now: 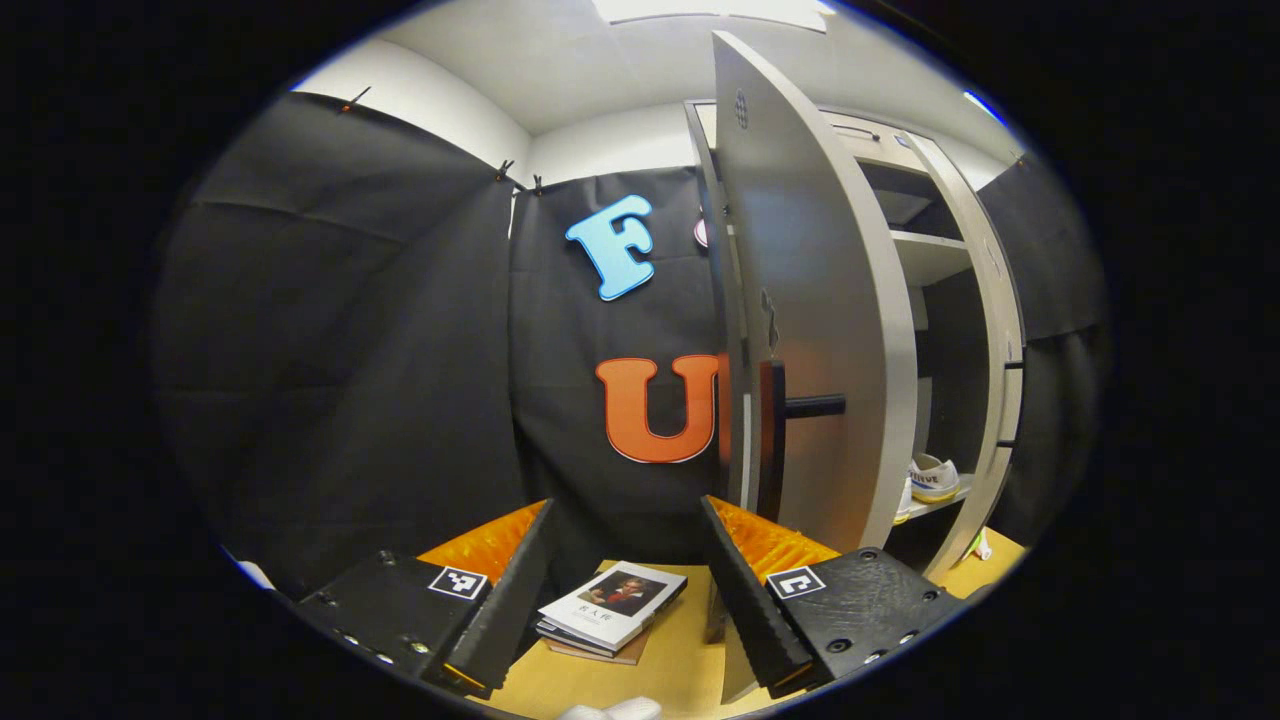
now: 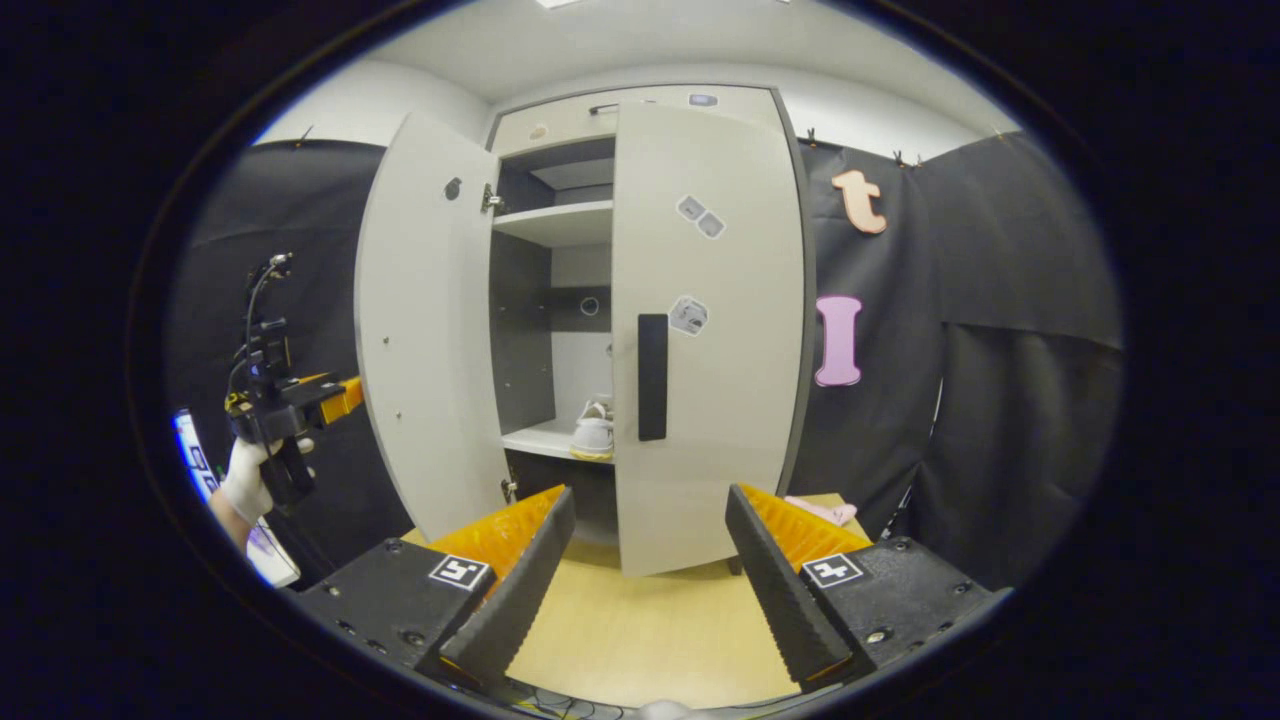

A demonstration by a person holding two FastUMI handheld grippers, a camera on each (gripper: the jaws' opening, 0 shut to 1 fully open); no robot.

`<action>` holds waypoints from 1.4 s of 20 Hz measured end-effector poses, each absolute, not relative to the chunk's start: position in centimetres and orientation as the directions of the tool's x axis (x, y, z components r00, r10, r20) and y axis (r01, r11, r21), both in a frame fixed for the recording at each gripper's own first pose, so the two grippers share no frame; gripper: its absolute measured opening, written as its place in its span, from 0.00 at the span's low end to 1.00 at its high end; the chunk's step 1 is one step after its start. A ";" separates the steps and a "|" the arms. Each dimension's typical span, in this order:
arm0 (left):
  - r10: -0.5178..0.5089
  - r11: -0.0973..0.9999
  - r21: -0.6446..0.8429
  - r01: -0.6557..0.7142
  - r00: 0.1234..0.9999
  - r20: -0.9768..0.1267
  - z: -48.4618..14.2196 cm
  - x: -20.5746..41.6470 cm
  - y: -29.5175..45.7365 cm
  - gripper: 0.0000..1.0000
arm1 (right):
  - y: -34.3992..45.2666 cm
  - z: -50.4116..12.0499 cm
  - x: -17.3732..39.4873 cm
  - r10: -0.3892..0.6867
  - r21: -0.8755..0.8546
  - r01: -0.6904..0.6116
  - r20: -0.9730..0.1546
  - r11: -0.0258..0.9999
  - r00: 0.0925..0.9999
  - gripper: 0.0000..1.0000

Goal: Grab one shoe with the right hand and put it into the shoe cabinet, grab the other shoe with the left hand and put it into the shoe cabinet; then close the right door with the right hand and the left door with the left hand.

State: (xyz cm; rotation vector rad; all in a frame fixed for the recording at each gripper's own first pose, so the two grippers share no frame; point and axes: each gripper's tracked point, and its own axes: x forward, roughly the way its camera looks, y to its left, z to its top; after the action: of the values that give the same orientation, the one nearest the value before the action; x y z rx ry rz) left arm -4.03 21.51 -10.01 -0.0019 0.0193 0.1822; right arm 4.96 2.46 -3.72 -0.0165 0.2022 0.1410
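The pale shoe cabinet [image 2: 560, 225] stands ahead in the right gripper view. Its right door [image 2: 705, 330] with a dark handle [image 2: 652, 377] is closed; its left door [image 2: 420, 330] hangs open. A white shoe [image 2: 593, 432] rests on the lower shelf. My right gripper [image 2: 640, 560] is open, a short way before the closed door. In the left gripper view my left gripper [image 1: 625, 590] is open and empty beside the outer face of the left door [image 1: 815, 330], near its handle [image 1: 815, 405]. A white shoe [image 1: 933, 478] shows inside. The left gripper [image 2: 340, 397], held by a gloved hand [image 2: 245, 480], sits left of the open door.
A stack of books [image 1: 612, 608] lies on the wooden floor [image 1: 670, 670] near the left gripper. A pink item [image 2: 822, 511] lies on the floor right of the cabinet. Black cloth walls close in on all sides. A white object [image 1: 615, 710] pokes in at the bottom edge.
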 end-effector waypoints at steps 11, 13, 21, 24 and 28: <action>0.033 0.998 -0.054 -0.035 0.999 -0.038 -9.9 -2.3 10.8 0.87 | -0.4 -3.2 4.9 0.122 0.012 -0.121 -0.191 0.993 0.974 0.99; 0.006 0.998 -0.059 -0.009 0.999 -0.049 -9.9 -2.1 9.0 0.90 | -1.1 -3.2 4.9 0.109 0.012 -0.108 -0.192 0.994 0.975 0.96; 0.020 0.999 -0.027 -0.022 0.998 -0.059 -8.9 -4.7 7.4 0.96 | -3.8 -1.2 4.3 0.003 -0.008 -0.004 -0.148 1.000 0.989 0.96; 0.020 0.999 -0.030 -0.021 0.999 -0.042 -7.7 -6.8 6.9 0.96 | -3.9 -0.9 4.1 -0.001 0.003 0.001 -0.138 1.000 0.990 0.99; -0.019 1.000 -0.016 0.019 0.999 -0.036 -6.8 -10.1 5.2 0.96 | -3.9 -1.0 4.1 0.001 0.004 -0.001 -0.136 1.000 0.991 0.96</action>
State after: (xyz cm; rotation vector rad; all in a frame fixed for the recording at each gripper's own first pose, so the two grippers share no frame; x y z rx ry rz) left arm -10.05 5.20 -6.84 -0.0152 0.0364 -0.0191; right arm 4.05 -3.87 -0.98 0.0039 0.1365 0.0008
